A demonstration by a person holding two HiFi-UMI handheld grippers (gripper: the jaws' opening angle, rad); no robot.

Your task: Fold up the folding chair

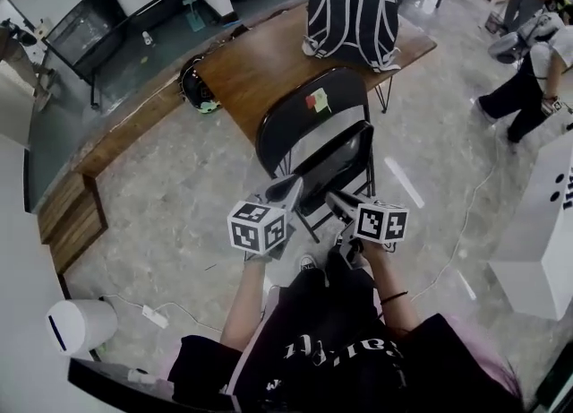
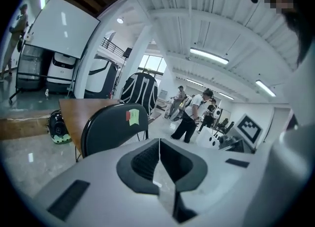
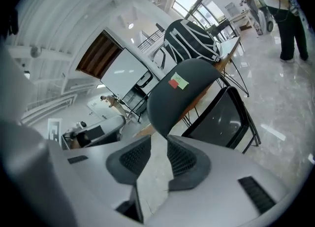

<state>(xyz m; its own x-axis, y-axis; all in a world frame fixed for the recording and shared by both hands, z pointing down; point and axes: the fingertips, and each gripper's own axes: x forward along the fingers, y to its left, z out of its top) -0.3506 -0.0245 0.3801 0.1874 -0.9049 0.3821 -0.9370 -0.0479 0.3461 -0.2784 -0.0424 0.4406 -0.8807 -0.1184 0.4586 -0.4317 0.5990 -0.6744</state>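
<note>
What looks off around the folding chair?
Nothing damaged or spilled. A helmet lies on the floor at a corner of the wooden table; red and green sticky notes sit on the backrest of the folding chair.

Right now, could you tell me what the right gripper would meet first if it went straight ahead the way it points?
Most likely the chair backrest: it lies just ahead of the right gripper, whose jaws are apart and empty. How far off it is remains unclear.
</note>
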